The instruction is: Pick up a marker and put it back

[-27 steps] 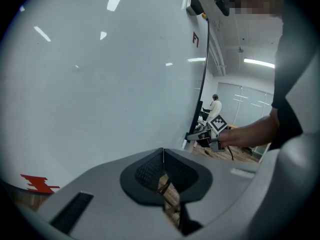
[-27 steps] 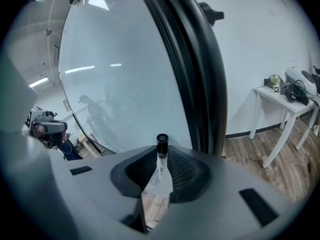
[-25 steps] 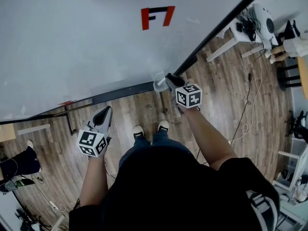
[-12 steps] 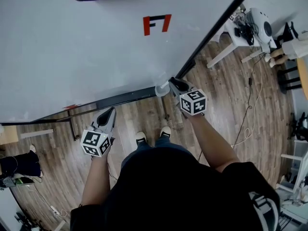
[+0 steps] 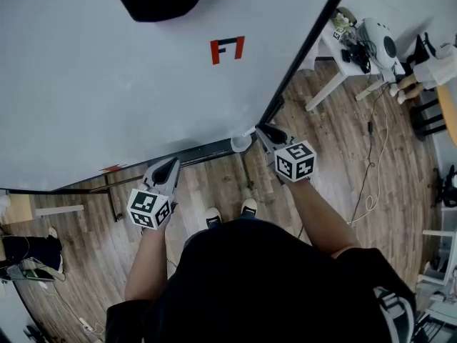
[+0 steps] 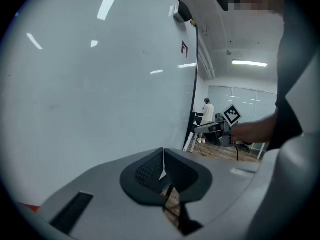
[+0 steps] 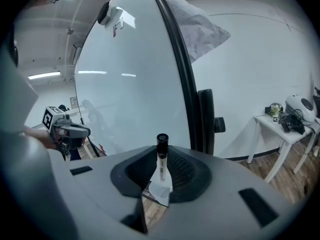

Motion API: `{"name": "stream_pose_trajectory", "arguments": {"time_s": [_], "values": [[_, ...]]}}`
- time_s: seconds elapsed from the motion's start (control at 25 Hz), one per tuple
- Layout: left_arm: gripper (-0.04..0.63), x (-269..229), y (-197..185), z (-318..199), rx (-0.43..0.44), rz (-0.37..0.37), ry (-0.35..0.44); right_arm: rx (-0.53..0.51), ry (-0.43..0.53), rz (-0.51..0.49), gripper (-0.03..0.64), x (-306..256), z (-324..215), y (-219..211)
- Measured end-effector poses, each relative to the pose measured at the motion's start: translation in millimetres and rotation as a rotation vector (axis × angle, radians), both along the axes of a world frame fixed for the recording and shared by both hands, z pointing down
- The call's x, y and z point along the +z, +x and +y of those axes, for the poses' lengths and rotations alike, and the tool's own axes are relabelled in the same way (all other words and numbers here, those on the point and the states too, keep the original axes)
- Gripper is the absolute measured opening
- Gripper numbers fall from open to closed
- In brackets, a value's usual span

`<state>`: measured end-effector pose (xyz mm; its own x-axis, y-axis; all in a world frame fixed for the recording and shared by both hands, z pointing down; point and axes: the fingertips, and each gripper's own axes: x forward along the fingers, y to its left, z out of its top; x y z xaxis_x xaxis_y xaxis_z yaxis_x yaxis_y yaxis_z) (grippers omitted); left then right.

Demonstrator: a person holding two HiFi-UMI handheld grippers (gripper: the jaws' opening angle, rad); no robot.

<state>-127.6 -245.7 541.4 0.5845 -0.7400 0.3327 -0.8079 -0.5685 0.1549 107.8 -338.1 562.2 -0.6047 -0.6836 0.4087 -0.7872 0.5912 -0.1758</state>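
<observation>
Overhead, whiteboard fills the upper left. Left gripper is held close in, nose toward the board's bottom edge, jaws together, nothing between. Right forearm is stretched forward, right gripper at the lower right corner, pinching the marker, black cap foremost.

Everything I can count from where I stand

In my hands are two grey plastic grippers with black-and-white checkered cubes, the left gripper and the right gripper. I count one white marker with a black cap, one large whiteboard in a black frame, one red painted mark, one white wooden table, and two white-toed shoes, the left shoe and the right shoe.
</observation>
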Motion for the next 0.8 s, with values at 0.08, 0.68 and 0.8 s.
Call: {"name": "stream_pose_trajectory", "arguments": {"time_s": [0.08,0.68,0.8], "values": [[0.014,-5,2,-2,0.009,-0.001,0.011,0.000,0.011,-0.004,0.058,-7,5,0],[0.014,-22,12,-7,0.065,-0.010,0.047,0.044,0.081,-0.026,0.058,-46,36,22],[0.014,-24,13,-6,0.070,-0.011,0.049,0.046,0.081,-0.029,0.058,-46,42,23]]}}
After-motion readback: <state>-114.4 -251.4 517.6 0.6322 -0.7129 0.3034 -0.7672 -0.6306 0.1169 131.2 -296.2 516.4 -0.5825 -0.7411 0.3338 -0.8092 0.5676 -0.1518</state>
